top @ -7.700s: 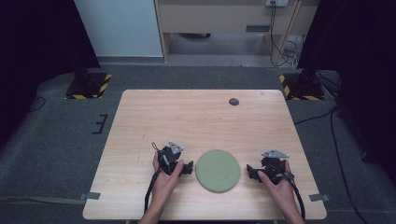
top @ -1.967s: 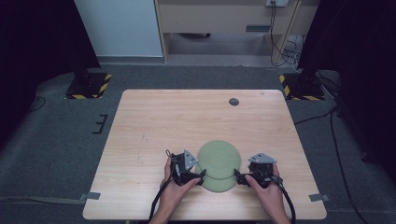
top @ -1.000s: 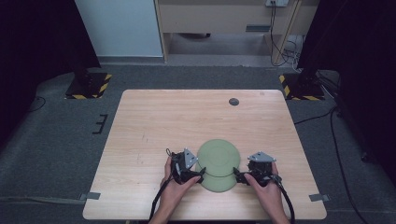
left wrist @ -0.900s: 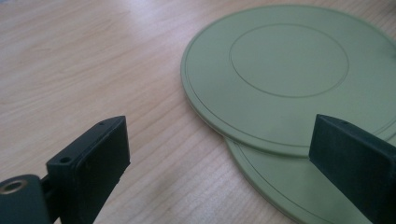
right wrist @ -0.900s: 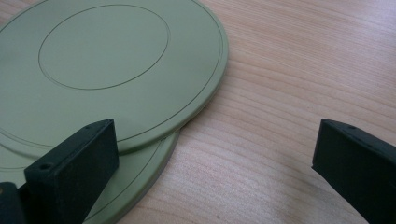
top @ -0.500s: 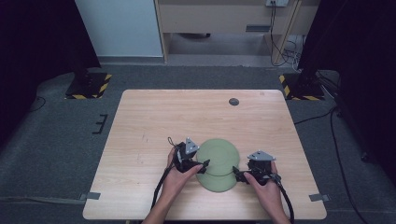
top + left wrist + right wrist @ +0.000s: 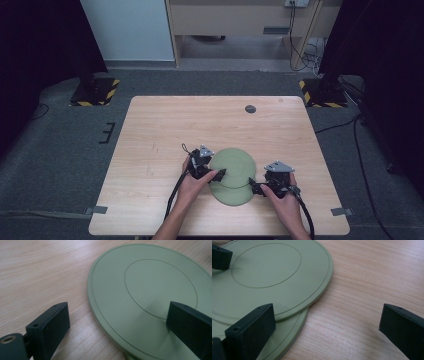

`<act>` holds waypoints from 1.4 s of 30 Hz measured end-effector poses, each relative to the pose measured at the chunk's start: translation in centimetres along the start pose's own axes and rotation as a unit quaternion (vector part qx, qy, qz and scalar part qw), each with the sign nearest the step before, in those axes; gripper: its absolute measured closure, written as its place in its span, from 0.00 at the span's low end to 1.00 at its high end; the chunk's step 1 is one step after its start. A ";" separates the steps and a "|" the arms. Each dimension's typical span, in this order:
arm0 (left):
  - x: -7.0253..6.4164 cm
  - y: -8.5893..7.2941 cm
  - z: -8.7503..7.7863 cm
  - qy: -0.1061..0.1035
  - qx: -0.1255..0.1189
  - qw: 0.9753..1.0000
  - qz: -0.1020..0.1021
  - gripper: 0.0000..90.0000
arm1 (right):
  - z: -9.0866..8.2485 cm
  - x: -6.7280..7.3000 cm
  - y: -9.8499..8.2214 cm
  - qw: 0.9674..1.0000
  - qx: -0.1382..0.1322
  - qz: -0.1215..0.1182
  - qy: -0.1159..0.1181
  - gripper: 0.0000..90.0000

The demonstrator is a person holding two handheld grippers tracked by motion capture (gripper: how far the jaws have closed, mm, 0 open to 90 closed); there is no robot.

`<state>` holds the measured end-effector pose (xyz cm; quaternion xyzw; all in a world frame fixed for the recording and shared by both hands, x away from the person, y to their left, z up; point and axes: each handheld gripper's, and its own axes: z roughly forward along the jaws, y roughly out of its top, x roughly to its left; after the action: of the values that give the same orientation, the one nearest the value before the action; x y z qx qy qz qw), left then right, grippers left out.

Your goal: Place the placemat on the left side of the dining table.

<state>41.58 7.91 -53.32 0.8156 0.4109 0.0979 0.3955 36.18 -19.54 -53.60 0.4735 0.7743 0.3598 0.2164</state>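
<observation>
Two flat round discs, pale sage green, each with a thin line near the rim and a second ring around the centre. In the high view they sit in the lower middle of the frame, on the near part of the wooden table [image 7: 165,130]. The upper disc [image 7: 231,167] overlaps the lower disc [image 7: 231,193], offset toward the top of the frame; only a crescent of the lower one shows.

Left gripper [image 7: 220,173]: jaws spread wide, one over the upper disc, one over bare wood at its edge. Gripping nothing that shows. Right gripper [image 7: 254,187]: jaws wide too, one over the discs' overlapping rims, the other above bare wood.

Half a second back the discs lay almost stacked as one shape; now the upper one has slid up-frame and the stack reads as two. The left gripper has moved with it; the right has barely shifted.

Room: broad bare wood across the upper half and left of the frame. A small dark round mark [image 7: 250,109] near the top edge, well apart. The table's bottom edge is near the lower disc.
</observation>
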 end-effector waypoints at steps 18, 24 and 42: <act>-1.0 0.6 0.2 -0.003 -0.001 1.000 -0.012 0.18 | 0.0 0.0 0.0 1.000 0.002 0.003 0.003 0.01; -1.5 1.2 -1.2 0.011 -0.041 0.999 -0.003 0.32 | 0.0 0.0 0.0 1.000 0.003 0.004 0.003 0.01; -3.5 3.0 -2.3 0.004 -0.085 0.995 0.044 0.68 | 0.1 -0.1 0.0 1.000 0.004 0.006 0.005 0.01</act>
<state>39.96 5.56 -49.01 0.7959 0.3667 0.1533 0.4568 36.25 -19.56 -53.61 0.4770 0.7738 0.3605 0.2091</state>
